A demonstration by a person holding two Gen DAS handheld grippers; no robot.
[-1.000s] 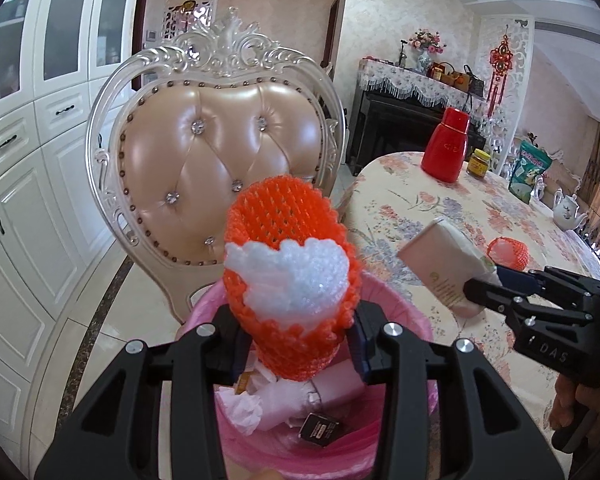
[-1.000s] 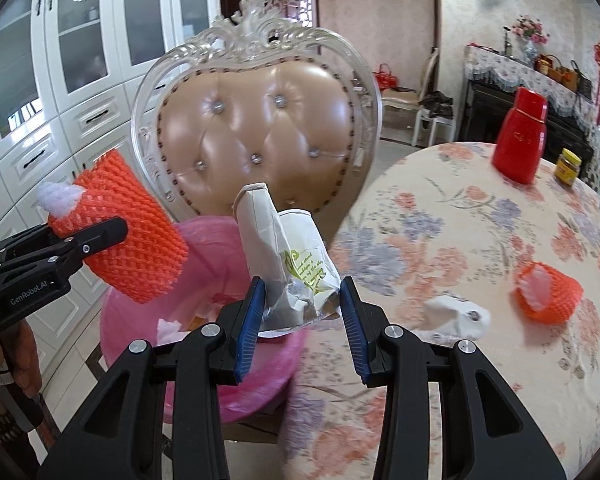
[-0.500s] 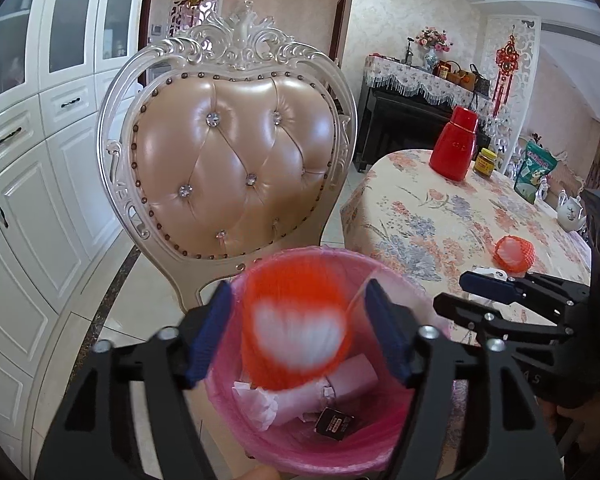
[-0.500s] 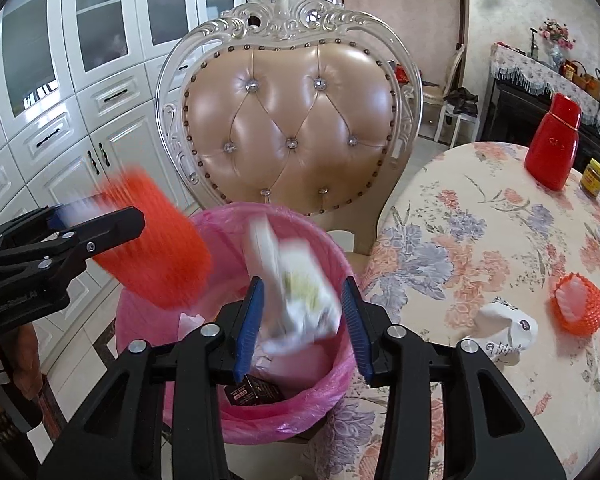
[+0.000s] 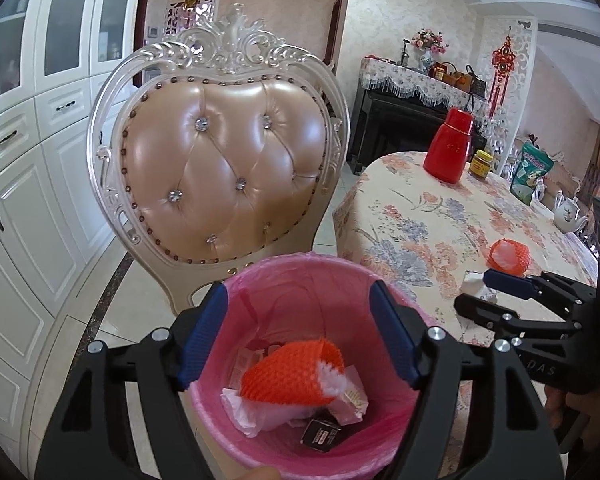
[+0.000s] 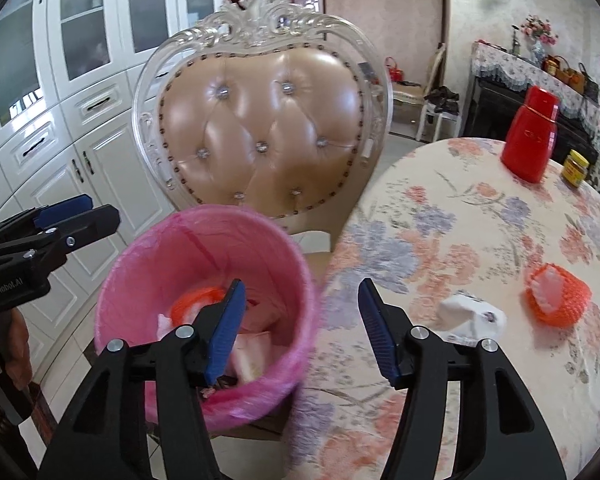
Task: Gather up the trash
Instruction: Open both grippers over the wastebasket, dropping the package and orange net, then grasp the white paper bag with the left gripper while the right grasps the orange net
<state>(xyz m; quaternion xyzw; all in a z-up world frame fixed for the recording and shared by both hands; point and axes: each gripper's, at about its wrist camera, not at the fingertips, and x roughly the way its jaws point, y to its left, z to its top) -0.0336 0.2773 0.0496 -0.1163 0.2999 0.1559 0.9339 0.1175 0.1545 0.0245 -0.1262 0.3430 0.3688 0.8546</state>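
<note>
A pink-lined bin point(image 5: 300, 272) point(image 6: 204, 240) stands on the chair seat beside the table. An orange foam net point(image 5: 288, 372) lies inside it on paper scraps and a small black box point(image 5: 320, 434). My left gripper point(image 5: 298, 336) is open and empty over the bin. My right gripper point(image 6: 300, 328) is open and empty above the bin's right rim and the table edge. On the floral table lie another orange foam net point(image 6: 556, 300) point(image 5: 508, 254) and a crumpled white wrapper point(image 6: 472, 316).
A padded chair back point(image 5: 224, 168) rises behind the bin. A red flask point(image 6: 532, 144), a yellow jar point(image 6: 576, 164), a green bag point(image 5: 530, 172) and a white teapot point(image 5: 568, 214) stand on the table. White cabinets point(image 5: 28, 160) line the left.
Both grippers opened. The orange net dropped from my left gripper into the bin, and the paper wrapper dropped from my right gripper into it.
</note>
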